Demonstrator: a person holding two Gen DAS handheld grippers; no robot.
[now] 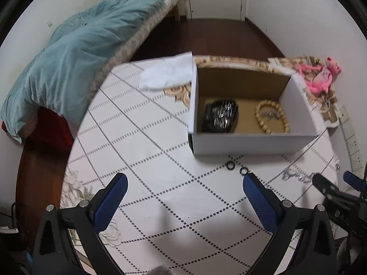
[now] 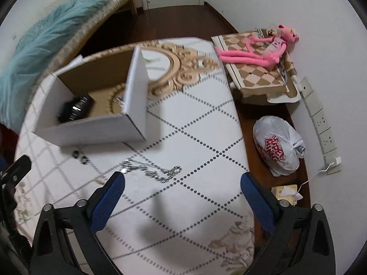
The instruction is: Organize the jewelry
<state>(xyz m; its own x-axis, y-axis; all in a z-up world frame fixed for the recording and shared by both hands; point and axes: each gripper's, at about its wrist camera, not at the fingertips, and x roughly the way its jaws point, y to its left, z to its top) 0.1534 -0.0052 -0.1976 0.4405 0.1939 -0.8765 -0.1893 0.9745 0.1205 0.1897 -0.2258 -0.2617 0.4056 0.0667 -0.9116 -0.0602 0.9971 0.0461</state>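
I note both claws spread, holding nothing: left claw (image 1: 185, 181) and right claw (image 2: 182, 180) hover over the white patterned counter (image 1: 160, 197). Open cardboard box (image 1: 252, 141) sits on counter; inside, black watch (image 1: 220, 115) at left, beaded bracelet (image 1: 271, 119) at right w/ small silver item in its loop. Two black rings (image 1: 237, 168) lie just in front of box. Silver chain (image 2: 151, 171) lies on counter betw. right claw's fingers, near left fingertip (image 2: 117, 181). Pink plush toy (image 2: 259, 50) well apart.

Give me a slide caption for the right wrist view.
Open right gripper hovers near silver chain on patterned tablecloth, beside white box.
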